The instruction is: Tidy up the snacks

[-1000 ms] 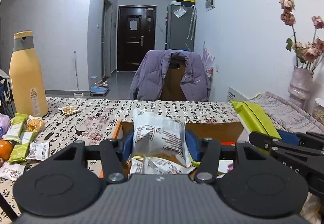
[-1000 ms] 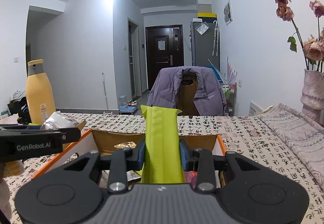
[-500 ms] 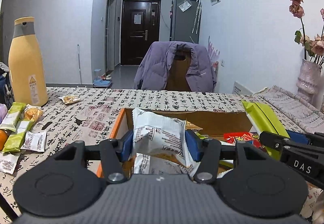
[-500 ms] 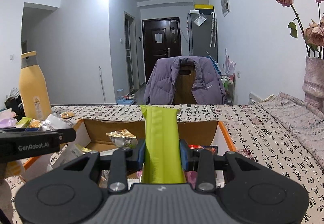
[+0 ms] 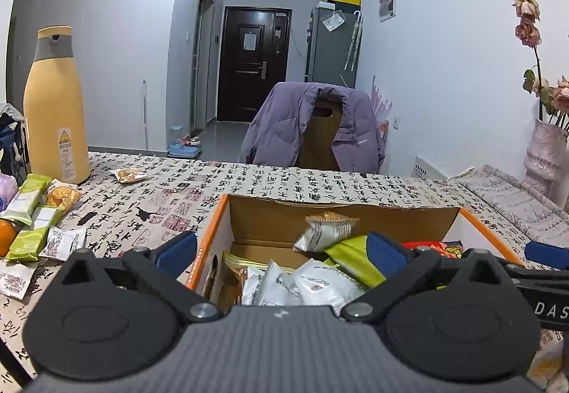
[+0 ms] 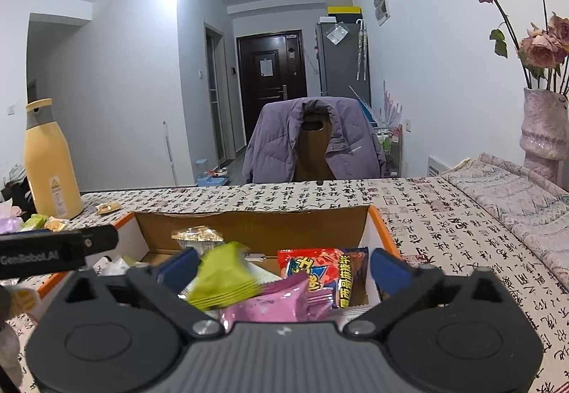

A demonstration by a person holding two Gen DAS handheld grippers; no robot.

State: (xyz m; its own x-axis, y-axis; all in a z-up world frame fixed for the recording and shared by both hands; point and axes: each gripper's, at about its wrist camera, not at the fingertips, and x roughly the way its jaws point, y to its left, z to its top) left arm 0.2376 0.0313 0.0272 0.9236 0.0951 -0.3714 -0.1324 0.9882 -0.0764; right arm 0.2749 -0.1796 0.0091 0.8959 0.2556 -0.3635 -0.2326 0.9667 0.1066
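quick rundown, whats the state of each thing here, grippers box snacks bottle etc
left gripper: open, jaws just opened, nothing gripped
right gripper: open, jaws just opened, nothing gripped
box: open-topped, partly filled with snacks
green packet: blurred, loose over the box
white packet: lying in the box
red packet: lying in the box
pink packet: lying in the box
bottle: upright, capped
loose snacks: on the table, not boxed

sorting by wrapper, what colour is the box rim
Orange rim, clearest in the left wrist view.
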